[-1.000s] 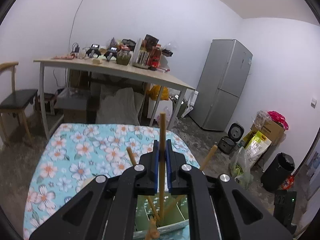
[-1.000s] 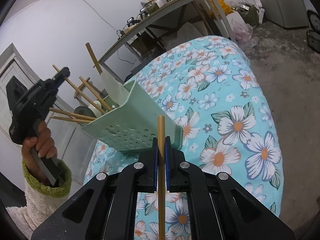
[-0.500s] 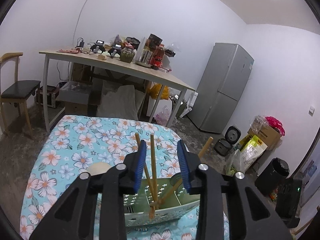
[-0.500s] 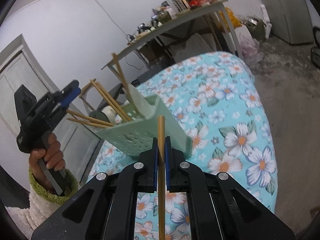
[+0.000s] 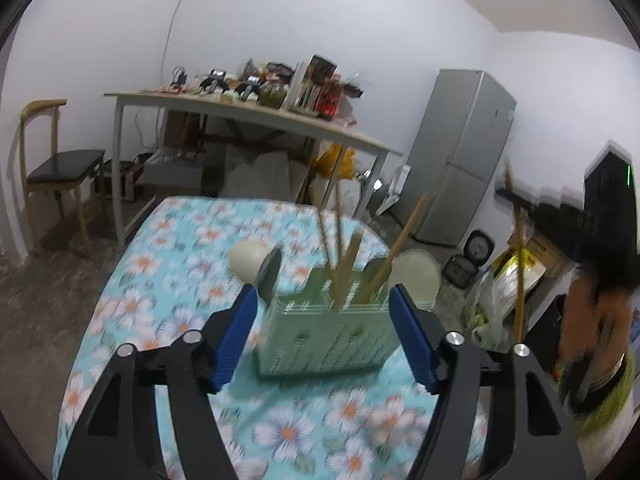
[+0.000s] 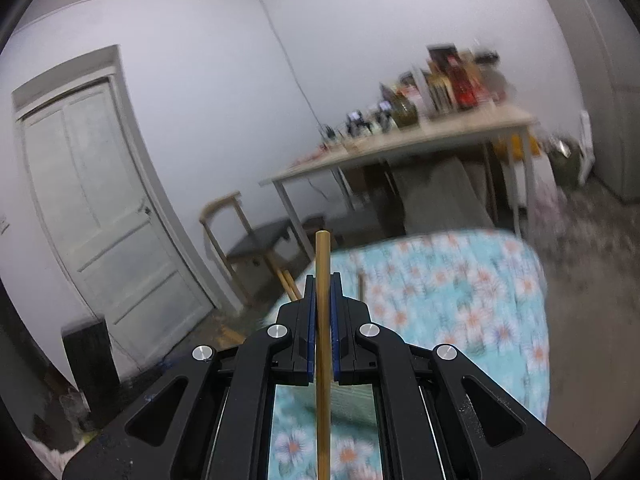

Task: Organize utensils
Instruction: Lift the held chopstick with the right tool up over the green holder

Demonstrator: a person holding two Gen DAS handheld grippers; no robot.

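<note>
- Low in the left wrist view, the left gripper (image 5: 322,334) points slightly downward over the flowered tablecloth (image 5: 168,272), its blue-padded jaws spread wide; they have just been opening, and nothing is gripped between them.
- Between and just past those pads stands the green utensil basket (image 5: 326,338), upright on the cloth, with several wooden chopsticks (image 5: 340,248) leaning out of it at different angles.
- Behind the basket, round pale and dark utensil heads show, blurred.
- At the right edge of the same view, a hand (image 5: 588,320) in a green cuff holds the other tool up, a chopstick (image 5: 518,256) rising from it.
- At the bottom centre of the right wrist view, the right gripper (image 6: 323,292) is clamped tight on that chopstick (image 6: 322,320), which stands vertical in the frame.
- Beyond it lie the cloth's far end, a chair (image 6: 248,240) and a cluttered table (image 6: 400,148).
</note>
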